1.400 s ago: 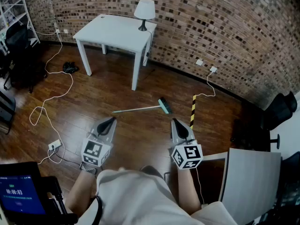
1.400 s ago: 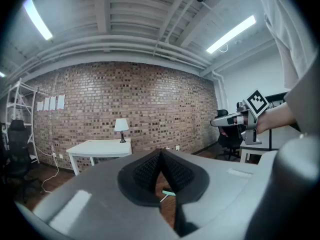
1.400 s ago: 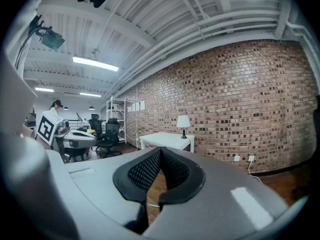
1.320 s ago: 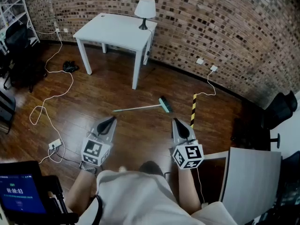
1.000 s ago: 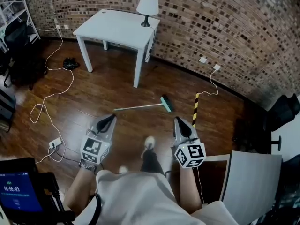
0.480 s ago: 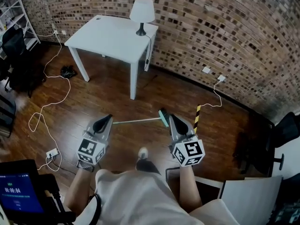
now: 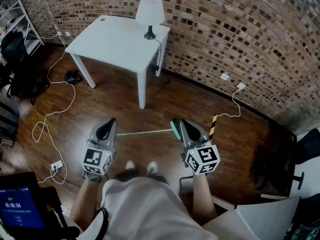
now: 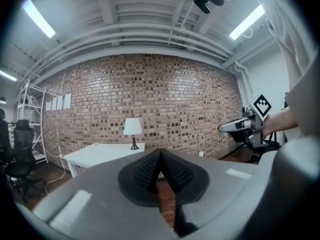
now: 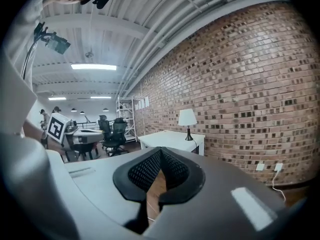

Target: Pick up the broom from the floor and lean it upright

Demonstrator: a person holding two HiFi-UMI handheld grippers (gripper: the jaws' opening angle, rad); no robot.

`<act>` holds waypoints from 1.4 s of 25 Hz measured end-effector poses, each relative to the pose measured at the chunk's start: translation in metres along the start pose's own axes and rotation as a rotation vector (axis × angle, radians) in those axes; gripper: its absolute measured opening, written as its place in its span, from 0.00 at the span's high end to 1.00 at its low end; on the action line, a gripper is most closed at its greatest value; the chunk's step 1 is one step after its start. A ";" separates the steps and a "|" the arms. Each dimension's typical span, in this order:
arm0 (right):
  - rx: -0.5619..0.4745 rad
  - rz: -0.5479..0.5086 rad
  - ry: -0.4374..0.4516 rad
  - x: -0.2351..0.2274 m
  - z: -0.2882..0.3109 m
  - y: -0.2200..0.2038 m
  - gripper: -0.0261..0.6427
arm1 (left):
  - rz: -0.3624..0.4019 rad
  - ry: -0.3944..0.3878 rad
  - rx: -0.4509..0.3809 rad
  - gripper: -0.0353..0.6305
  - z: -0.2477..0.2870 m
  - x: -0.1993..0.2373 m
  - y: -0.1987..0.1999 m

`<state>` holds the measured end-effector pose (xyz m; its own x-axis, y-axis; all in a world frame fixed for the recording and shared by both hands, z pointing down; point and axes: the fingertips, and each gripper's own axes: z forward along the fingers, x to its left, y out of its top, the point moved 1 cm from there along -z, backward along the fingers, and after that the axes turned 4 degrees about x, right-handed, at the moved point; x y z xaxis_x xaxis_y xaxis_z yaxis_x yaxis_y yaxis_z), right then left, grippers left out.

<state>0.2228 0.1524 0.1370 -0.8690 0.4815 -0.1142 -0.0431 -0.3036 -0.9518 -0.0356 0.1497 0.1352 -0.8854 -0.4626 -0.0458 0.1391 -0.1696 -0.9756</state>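
The broom (image 7: 145, 132) lies flat on the wooden floor, a thin pale handle with a teal head (image 7: 174, 129) at its right end. In the head view my left gripper (image 7: 106, 129) hangs over the handle's left end and my right gripper (image 7: 186, 128) sits just right of the broom head, partly covering it. Both grippers are held level above the floor, shut with nothing between their pads. The left gripper view shows its jaws (image 8: 160, 154) meeting at the tip, and the right gripper view shows its jaws (image 9: 161, 151) meeting too. The broom shows in neither gripper view.
A white table (image 7: 117, 41) with a white lamp (image 7: 149, 13) stands against the brick wall. White cables (image 7: 47, 116) and a power strip (image 7: 56, 166) trail over the floor at left. A yellow-black striped bar (image 7: 212, 126) lies right of the broom. Office chairs (image 7: 12, 49) stand at far left.
The person has walked forward, so the broom and table now sit closer below. Both grippers, formerly short of the broom, now reach over its two ends. Jaws stayed shut.
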 end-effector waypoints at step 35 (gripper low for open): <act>0.147 -0.102 0.054 0.048 0.179 -0.007 0.94 | 0.028 -0.013 0.215 0.95 0.026 0.144 -0.082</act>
<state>0.0932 0.0301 0.1891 -0.8285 0.5587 -0.0378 -0.2053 -0.3659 -0.9077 -0.1630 0.0740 0.2140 -0.8742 -0.4806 -0.0686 0.2567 -0.3377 -0.9056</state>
